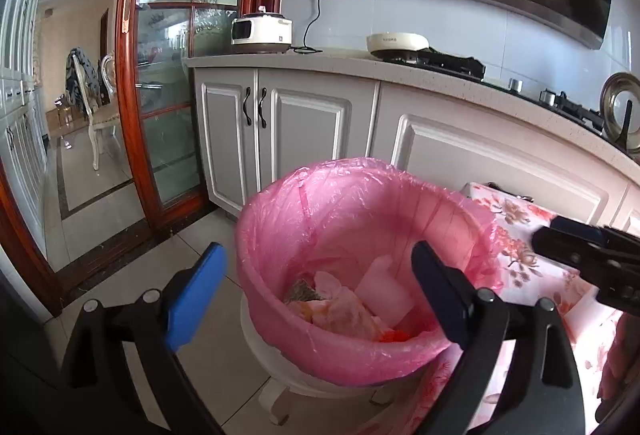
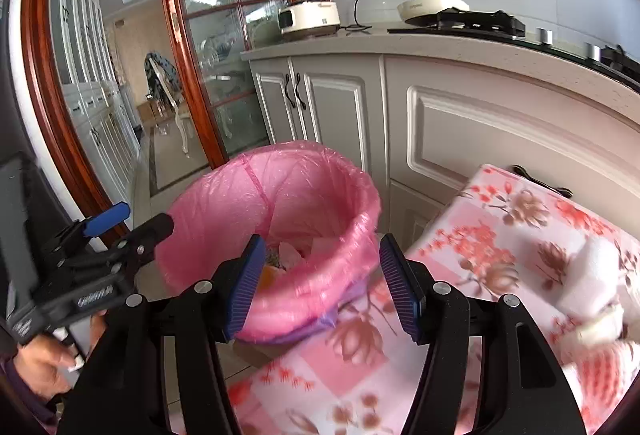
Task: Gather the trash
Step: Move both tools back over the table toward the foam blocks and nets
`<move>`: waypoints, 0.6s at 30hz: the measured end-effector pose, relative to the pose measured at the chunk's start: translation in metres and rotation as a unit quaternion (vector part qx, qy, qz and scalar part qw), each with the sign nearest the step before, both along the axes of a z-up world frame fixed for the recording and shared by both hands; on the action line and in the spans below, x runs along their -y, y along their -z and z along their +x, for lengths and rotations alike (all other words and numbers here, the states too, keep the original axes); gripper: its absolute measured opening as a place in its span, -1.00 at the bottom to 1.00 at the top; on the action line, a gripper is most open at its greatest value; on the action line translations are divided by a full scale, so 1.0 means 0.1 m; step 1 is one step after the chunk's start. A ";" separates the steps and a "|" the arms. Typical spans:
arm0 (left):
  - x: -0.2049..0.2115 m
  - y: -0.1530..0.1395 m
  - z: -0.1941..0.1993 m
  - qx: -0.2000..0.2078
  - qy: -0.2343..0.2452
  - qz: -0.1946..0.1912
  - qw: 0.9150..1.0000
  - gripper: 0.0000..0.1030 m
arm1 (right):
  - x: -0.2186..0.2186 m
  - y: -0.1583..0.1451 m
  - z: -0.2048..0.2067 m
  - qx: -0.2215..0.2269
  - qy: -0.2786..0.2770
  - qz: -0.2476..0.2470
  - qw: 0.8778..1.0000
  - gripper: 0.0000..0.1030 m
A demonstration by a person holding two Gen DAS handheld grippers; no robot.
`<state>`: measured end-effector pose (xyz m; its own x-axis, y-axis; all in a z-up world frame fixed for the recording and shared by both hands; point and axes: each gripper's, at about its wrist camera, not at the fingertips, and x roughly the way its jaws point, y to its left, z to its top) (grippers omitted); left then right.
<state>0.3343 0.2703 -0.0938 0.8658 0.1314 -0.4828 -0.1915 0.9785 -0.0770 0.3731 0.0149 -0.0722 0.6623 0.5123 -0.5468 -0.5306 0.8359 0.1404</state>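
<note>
A trash bin lined with a pink bag [image 1: 280, 219] stands on the floor beside a floral-cloth table; it also shows in the right wrist view [image 2: 224, 195]. Inside lie crumpled paper, a white foam piece [image 1: 382, 289] and orange scraps. My left gripper [image 1: 316, 285] is open and empty, hovering over the bin's near rim. My right gripper [image 2: 322, 285] is open and empty, just above the bin's right rim and the table edge. White crumpled trash [image 2: 592, 275] lies on the table [image 2: 500, 235] at the right. Each gripper shows in the other's view, the right one [image 1: 560, 239] and the left one [image 2: 136, 227].
Grey kitchen cabinets [image 1: 312, 131] run behind the bin, with a rice cooker [image 1: 262, 33], a pan and a gas hob on the counter. A wood-framed glass sliding door [image 1: 160, 75] stands at the left. Tiled floor lies left of the bin.
</note>
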 end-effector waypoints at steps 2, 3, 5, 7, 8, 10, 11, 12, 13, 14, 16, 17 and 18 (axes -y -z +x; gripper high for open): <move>0.03 -0.02 -0.10 0.012 0.005 -0.008 1.000 0.82 | 0.17 -0.04 -0.17 0.013 -0.003 0.005 1.000 0.19; 0.05 -0.03 -0.14 0.017 0.006 -0.008 1.000 0.84 | 0.26 -0.05 -0.26 0.018 -0.002 0.009 1.000 0.21; 0.10 -0.04 -0.26 0.029 0.013 -0.014 0.999 0.86 | 0.43 -0.06 -0.40 0.021 0.002 0.019 1.000 0.22; 0.18 -0.02 -0.40 0.036 0.019 -0.022 0.999 0.87 | 0.63 -0.06 -0.55 0.023 0.008 0.031 0.999 0.23; 0.22 -0.01 -0.46 0.039 0.020 -0.024 0.999 0.88 | 0.73 -0.05 -0.62 0.022 0.013 0.035 0.999 0.23; 0.34 0.01 -0.59 0.043 0.024 -0.029 0.998 0.90 | 0.92 -0.04 -0.73 0.019 0.023 0.043 0.999 0.23; 0.40 0.01 -0.63 0.045 0.027 -0.029 0.998 0.90 | 1.00 -0.03 -0.78 0.019 0.030 0.045 0.998 0.23; 0.47 0.01 -0.69 0.047 0.029 -0.029 0.998 0.90 | 1.09 -0.03 -0.83 0.021 0.036 0.046 0.998 0.23; 0.57 0.01 -0.74 0.048 0.033 -0.028 0.998 0.90 | 1.18 -0.02 -0.87 0.024 0.042 0.045 0.998 0.25; 0.67 0.01 -0.78 0.050 0.038 -0.027 0.998 0.90 | 1.27 -0.01 -0.92 0.026 0.048 0.043 0.998 0.28; 0.89 0.01 -0.85 0.050 0.048 -0.025 0.997 0.90 | 1.43 0.03 -1.01 0.028 0.060 0.034 0.997 0.31; 1.01 0.01 -0.88 0.049 0.050 -0.023 0.997 0.90 | 1.52 0.04 -1.05 0.031 0.066 0.029 0.997 0.31; 1.10 0.02 -0.89 0.048 0.050 -0.021 0.997 0.90 | 1.59 0.06 -1.08 0.032 0.071 0.025 0.997 0.32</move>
